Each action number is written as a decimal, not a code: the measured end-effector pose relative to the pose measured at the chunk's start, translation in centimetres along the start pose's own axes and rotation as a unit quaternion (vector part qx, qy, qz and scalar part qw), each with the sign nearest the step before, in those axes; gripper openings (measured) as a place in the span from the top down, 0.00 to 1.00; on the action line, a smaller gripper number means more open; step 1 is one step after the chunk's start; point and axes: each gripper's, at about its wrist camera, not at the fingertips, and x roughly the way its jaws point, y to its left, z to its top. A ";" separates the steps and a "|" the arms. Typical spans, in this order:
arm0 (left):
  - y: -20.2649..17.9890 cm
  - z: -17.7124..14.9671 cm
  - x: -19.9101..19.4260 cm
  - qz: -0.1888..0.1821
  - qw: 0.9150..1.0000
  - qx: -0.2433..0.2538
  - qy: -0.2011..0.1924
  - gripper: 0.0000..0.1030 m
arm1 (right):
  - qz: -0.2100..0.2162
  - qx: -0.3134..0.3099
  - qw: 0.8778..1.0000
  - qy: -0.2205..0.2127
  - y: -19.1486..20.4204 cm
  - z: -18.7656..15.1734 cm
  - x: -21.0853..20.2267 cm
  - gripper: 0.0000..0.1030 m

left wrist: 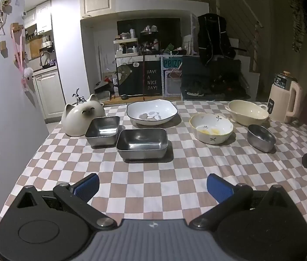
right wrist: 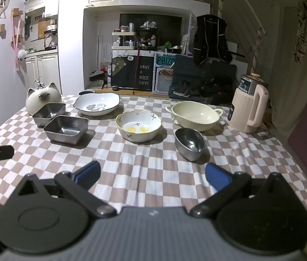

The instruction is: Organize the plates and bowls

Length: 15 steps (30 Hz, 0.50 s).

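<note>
The left gripper (left wrist: 152, 186) hangs low over the near edge of the desk (left wrist: 153, 174), its blue-padded fingers spread wide with nothing between them. Straight ahead of it sits a square steel tray (left wrist: 142, 143), and a second steel tray (left wrist: 103, 130) stands just behind and left of that, close against a white cat jar (left wrist: 81, 117). Beyond the trays lies a dark-rimmed white dish (left wrist: 152, 112).

The right gripper (right wrist: 152, 175) is likewise spread apart and holds nothing. Ahead and slightly right of it a small steel bowl (right wrist: 189, 143) rests tilted, its mouth turned toward the gripper. Left of that stands a flowered bowl (right wrist: 138, 125) (yellow marks show on its inside bottom), and behind the steel bowl a cream bowl (right wrist: 194, 115) with two handles. All the dishes stand apart from both grippers.

A brown-and-white checked cloth (right wrist: 144, 165) covers the desk, wrinkled near the right gripper. A cream jug (right wrist: 248, 108) stands at the far right corner. Past the desk are white cabinets (right wrist: 42, 69), cluttered shelves (right wrist: 127, 37), a dark board lettered "HAVE A NICE DAY!" (right wrist: 144, 75), a hanging black jacket (right wrist: 211, 39) and a railed staircase (right wrist: 240, 28).
</note>
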 end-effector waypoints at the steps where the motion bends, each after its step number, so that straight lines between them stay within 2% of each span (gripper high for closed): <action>1: 0.0 0.0 0.0 0.000 1.000 0.001 0.000 0.00 | 0.000 0.000 1.000 0.000 0.0 0.0 0.0 0.00; 8: -0.3 -0.3 -0.6 -0.001 1.000 0.008 -0.005 0.00 | -0.003 -0.002 1.000 0.001 0.1 0.0 0.0 0.00; 15: 0.0 -0.5 0.2 0.001 1.000 -0.001 0.008 0.00 | -0.005 -0.002 1.000 0.002 0.1 0.0 0.0 0.00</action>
